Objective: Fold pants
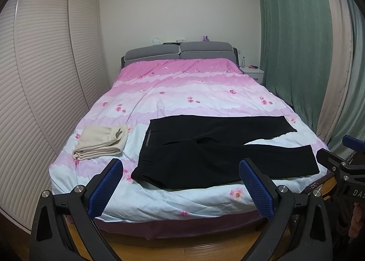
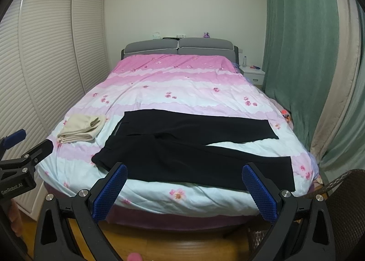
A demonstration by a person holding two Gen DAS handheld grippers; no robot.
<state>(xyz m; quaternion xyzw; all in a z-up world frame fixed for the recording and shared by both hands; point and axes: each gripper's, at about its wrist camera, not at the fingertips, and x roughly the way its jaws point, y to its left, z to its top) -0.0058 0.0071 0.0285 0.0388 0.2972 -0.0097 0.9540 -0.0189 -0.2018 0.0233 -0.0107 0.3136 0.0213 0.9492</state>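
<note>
Where right gripper (image 1: 342,153) visible, "DAS" legible.

The black pants (image 1: 219,147) (image 2: 194,147) lay spread flat and unfolded just beyond the fingertips, well clear of them. The waistband sat past the left finger, and both legs ran rightward, splitting apart beyond the right finger.
</note>
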